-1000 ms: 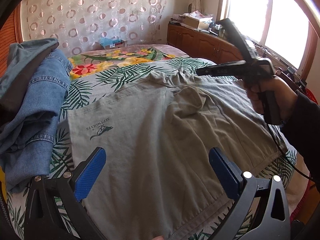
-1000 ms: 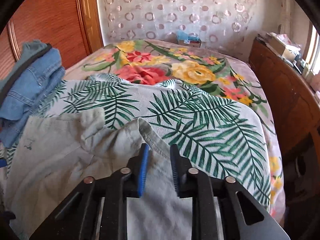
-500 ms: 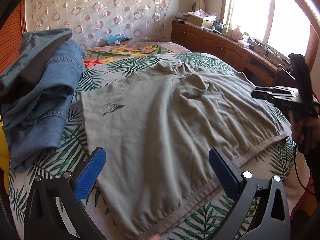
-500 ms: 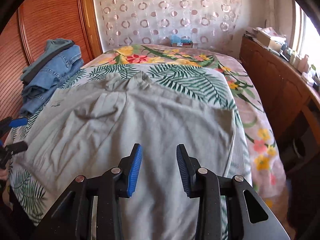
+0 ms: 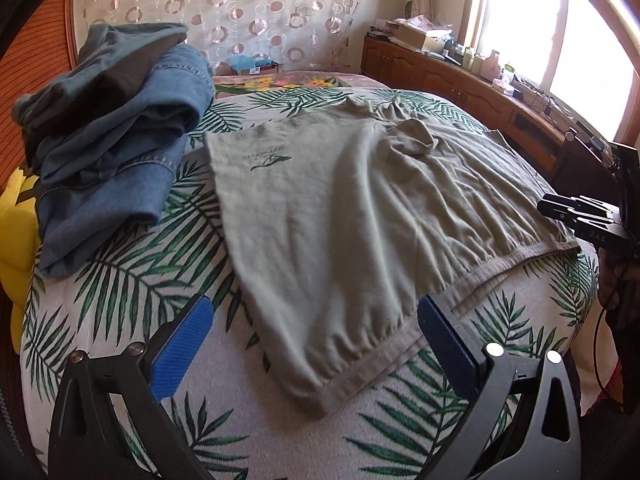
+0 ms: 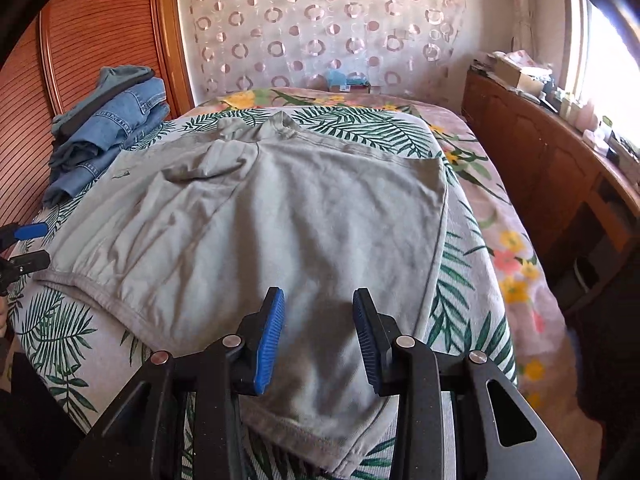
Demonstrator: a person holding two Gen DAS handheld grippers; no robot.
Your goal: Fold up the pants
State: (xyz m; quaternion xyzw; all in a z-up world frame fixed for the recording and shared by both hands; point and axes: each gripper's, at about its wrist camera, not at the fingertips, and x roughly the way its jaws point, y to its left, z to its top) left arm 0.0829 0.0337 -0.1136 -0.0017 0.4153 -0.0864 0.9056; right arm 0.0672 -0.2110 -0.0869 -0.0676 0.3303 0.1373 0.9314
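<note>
- Looking along the left gripper [image 5: 314,336], I see its two blue pads standing far apart with nothing between them but air, above the near edge of the bed [image 5: 120,280].
- The grey-green pants [image 5: 360,208] lie spread flat across the middle of the bed on the palm-leaf cover, their elastic waistband running along the near edge just beyond the left gripper's fingertips.
- A small dark logo shows near the pants' far left corner, and a rumpled fold sits toward the far edge.
- A stack of folded jeans [image 5: 116,140] rests at the bed's left edge, just beside the pants and apart from them.
- The right gripper [image 5: 580,216] shows at the right edge of this view, held off the bed's right side near the waistband's end; from here I cannot tell how its jaws stand.
- A wooden cabinet [image 5: 460,80] with clutter on top runs under the window past the bed's right side.
- Turning to the right wrist view, the right gripper [image 6: 318,332] hangs over the near end of the pants [image 6: 300,216] with its blue pads parted a moderate way and gripping nothing; the cloth lies below them.
- The pants reach from the near edge of the bed [image 6: 480,216] toward the far edge, where the bunched leg ends lie.
- The left gripper [image 6: 28,244] peeks in at the left edge beside the waistband, its fingers apart.
- The jeans [image 6: 112,120] sit at the far left corner against the wooden headboard [image 6: 100,28].
</note>
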